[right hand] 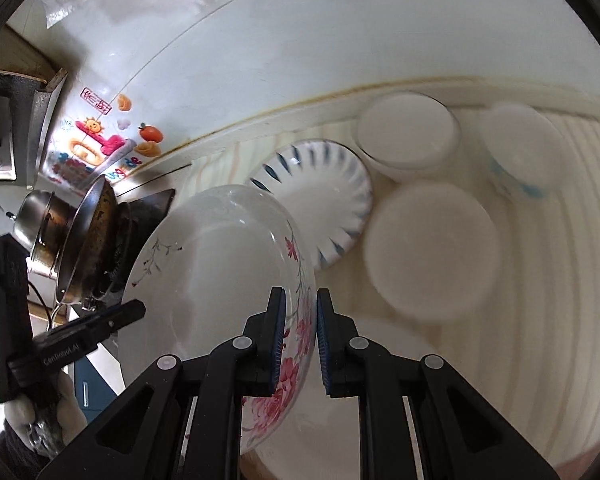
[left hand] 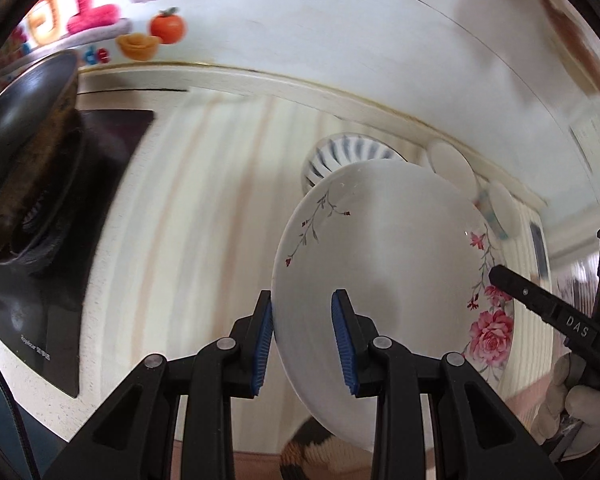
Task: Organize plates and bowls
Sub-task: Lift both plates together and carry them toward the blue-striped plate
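A white bowl with pink roses (left hand: 380,280) (right hand: 220,264) hangs tilted over the counter between both grippers. My right gripper (right hand: 300,340) is shut on its flowered rim. My left gripper (left hand: 303,344) straddles the opposite rim; its left pad touches the outside and a wide gap remains, so it stands open. The right gripper's finger (left hand: 512,284) shows at the bowl's far edge in the left wrist view. A blue-striped plate (right hand: 328,200) (left hand: 340,152) lies behind the bowl. White bowls (right hand: 408,132) (right hand: 516,136) (right hand: 432,252) sit to its right, blurred.
A dark wok (left hand: 28,120) (right hand: 88,236) sits on the black hob (left hand: 60,280) at the left, with a steel pot (right hand: 40,216) behind it. The pale striped counter (left hand: 200,200) meets a stickered wall (left hand: 300,20). A gloved hand (left hand: 572,400) holds the right gripper.
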`<action>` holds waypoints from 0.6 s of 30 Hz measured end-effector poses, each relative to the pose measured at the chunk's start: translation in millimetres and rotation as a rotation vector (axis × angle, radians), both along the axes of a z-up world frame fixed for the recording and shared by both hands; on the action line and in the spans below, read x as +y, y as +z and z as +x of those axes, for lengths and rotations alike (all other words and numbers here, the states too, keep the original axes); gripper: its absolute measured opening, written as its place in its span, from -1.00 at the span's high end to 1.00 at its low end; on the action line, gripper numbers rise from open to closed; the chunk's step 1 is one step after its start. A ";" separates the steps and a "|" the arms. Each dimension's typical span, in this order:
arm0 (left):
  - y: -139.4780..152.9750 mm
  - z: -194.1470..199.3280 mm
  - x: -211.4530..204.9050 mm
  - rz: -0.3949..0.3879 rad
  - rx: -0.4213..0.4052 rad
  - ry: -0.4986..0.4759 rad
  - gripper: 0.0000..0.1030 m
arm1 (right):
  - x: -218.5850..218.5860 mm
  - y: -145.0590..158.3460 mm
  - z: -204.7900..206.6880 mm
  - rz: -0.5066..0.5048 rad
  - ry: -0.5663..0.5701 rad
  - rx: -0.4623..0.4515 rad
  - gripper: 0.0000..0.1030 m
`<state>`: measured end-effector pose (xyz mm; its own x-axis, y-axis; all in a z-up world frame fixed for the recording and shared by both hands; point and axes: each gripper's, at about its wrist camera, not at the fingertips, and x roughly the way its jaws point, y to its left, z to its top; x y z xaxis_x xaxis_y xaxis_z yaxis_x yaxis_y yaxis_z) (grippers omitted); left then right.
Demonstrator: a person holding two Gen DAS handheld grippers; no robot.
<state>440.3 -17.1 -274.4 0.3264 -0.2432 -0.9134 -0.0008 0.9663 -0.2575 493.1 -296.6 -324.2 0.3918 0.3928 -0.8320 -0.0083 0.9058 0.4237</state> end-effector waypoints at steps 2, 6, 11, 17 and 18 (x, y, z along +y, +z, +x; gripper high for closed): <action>-3.2 -6.9 -9.6 -0.001 0.012 -0.040 0.48 | -13.0 -5.7 -24.6 0.005 -0.034 0.015 0.67; -18.4 -22.6 -30.4 0.010 0.053 -0.126 0.48 | -28.5 -25.4 -65.8 0.000 -0.088 0.044 0.67; -41.3 -34.3 -57.9 0.043 0.117 -0.202 0.48 | -50.5 -56.3 -98.1 0.026 -0.164 0.099 0.67; -65.0 -34.5 -89.9 0.104 0.150 -0.287 0.48 | -71.7 -78.6 -110.4 0.017 -0.224 0.129 0.67; -69.4 -34.0 -96.0 0.118 0.159 -0.303 0.48 | -75.4 -81.3 -111.5 0.011 -0.226 0.132 0.67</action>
